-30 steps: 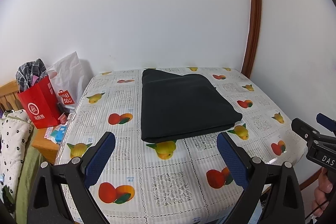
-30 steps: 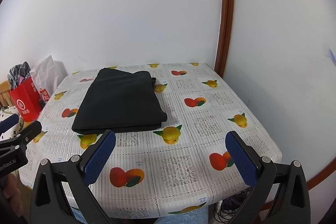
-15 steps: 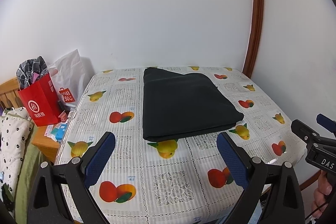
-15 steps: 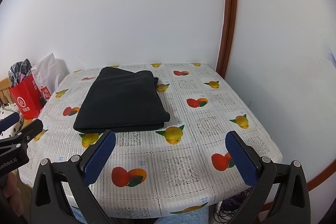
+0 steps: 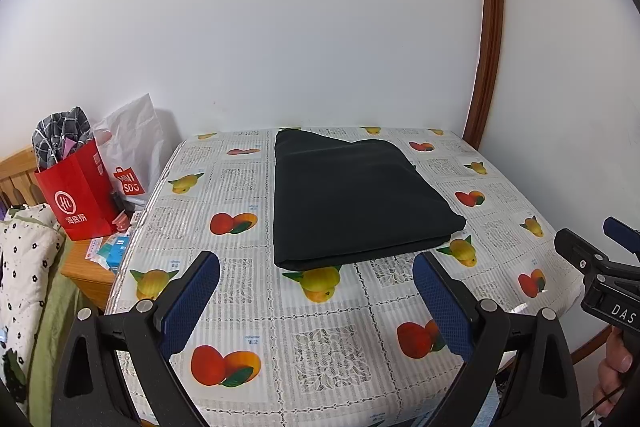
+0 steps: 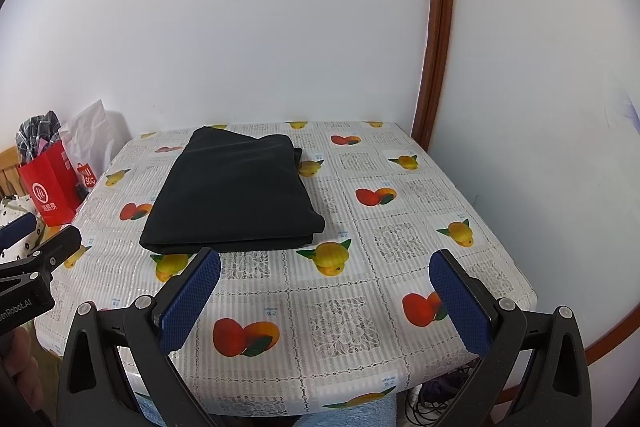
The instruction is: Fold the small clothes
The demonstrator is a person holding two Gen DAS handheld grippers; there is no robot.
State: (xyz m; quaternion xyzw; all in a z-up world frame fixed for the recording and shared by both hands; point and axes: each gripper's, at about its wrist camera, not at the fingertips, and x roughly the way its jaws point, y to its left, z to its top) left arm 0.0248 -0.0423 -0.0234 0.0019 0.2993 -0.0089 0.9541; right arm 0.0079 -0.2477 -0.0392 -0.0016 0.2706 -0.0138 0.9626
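Observation:
A black garment point(image 5: 352, 199) lies folded into a flat rectangle on the fruit-print tablecloth point(image 5: 328, 343), toward the table's far half. In the right wrist view the same garment point(image 6: 236, 195) sits left of centre. My left gripper point(image 5: 316, 303) hovers open above the near table edge, short of the garment, with nothing between its blue pads. My right gripper point(image 6: 326, 299) is also open and empty, held back from the cloth point(image 6: 344, 323). Each gripper shows at the edge of the other's view.
A red paper bag point(image 5: 80, 195) and a white bag point(image 5: 132, 155) stand on a wooden stand left of the table. A spotted fabric point(image 5: 20, 267) lies at far left. White walls close off the back and right, with brown trim point(image 5: 488, 27) in the corner.
Both views have shifted slightly, as both grippers drew back and up a little. The garment lies unmoved and both grippers stay open.

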